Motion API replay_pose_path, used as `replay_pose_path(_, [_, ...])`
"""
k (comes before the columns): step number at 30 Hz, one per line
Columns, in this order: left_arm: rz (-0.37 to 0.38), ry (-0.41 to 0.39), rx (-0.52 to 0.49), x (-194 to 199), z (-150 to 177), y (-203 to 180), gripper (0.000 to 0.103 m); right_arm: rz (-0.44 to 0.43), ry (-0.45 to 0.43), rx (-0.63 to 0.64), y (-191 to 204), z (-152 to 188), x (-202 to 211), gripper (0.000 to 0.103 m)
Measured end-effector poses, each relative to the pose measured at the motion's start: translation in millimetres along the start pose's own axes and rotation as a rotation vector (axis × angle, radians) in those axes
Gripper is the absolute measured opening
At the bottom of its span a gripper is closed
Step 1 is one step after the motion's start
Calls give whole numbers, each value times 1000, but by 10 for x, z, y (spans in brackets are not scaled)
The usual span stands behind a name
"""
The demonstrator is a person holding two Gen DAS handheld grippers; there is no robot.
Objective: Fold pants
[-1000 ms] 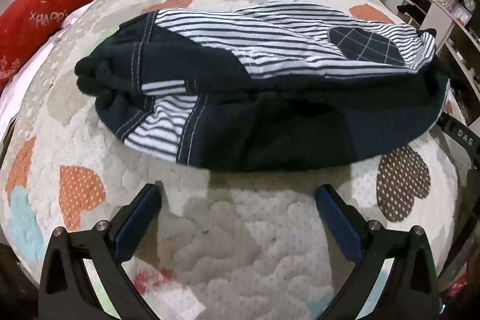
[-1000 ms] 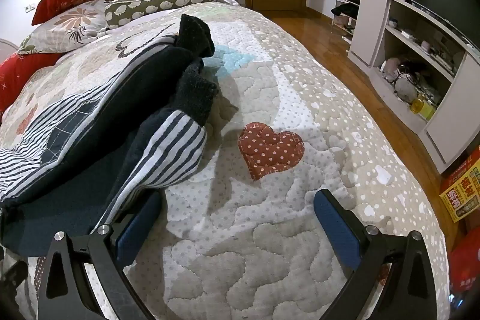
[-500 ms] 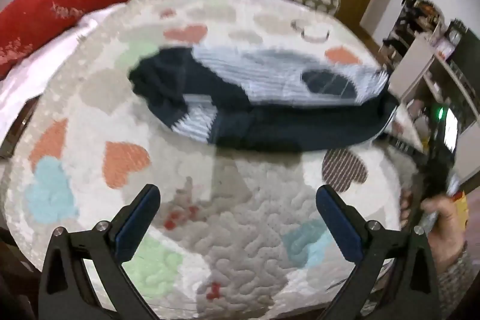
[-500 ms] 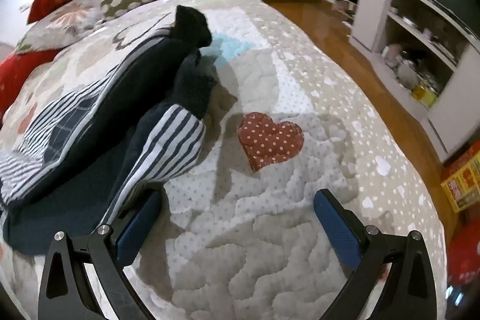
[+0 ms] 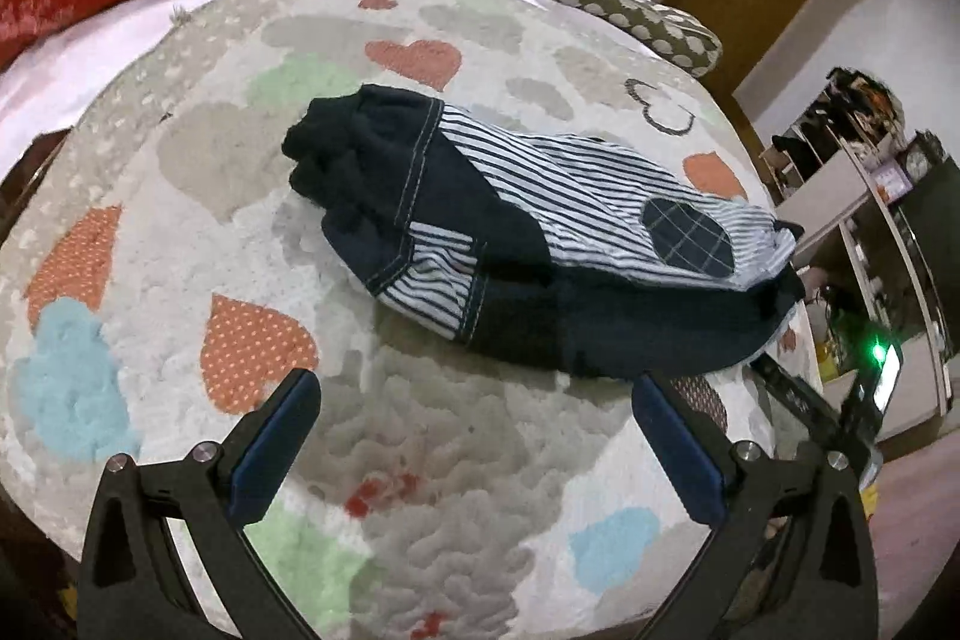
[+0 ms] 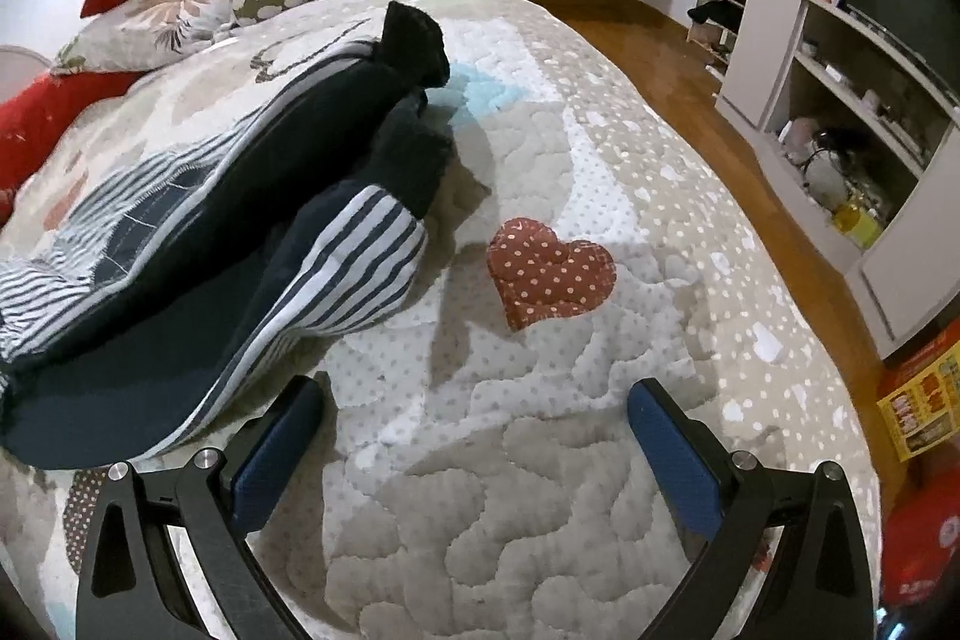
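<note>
Quilted bed (image 5: 420,460) bears folded pants (image 5: 528,244); only right view shows shelves (image 6: 840,100); both grippers' jaws apart.

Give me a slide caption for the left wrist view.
Open left claw hovers over the heart-patterned quilt, short of the folded striped navy pants.

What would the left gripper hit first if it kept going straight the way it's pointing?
Probably the quilt, then the near edge of the pants; the left gripper is open and angled down, though depth is unclear.
</note>
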State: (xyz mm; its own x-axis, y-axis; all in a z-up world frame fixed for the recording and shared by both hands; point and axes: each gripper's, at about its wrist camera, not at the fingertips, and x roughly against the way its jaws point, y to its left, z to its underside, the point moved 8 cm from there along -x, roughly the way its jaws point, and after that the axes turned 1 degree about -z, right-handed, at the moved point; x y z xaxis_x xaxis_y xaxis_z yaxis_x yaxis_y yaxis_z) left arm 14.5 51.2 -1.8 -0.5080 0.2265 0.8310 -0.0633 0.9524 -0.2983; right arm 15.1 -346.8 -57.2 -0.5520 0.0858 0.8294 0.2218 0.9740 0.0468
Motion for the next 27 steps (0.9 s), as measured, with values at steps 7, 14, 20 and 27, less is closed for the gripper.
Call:
replay_pose_path(7, [56, 13, 47, -119, -110, -59, 103, -32, -28, -54, -138, -15, 229, 80])
replay_pose_path(14, [259, 103, 161, -420, -202, -366, 103, -441, -68, -175, -6, -328, 749, 79])
replay_pose_path(20, [290, 144, 177, -598, -275, -495, 103, -692, 157, -219, 649, -416, 310, 63])
replay_pose_path(27, [307, 192, 220, -825, -370, -461, 103, -592, 234, -231, 921, -481, -87, 13])
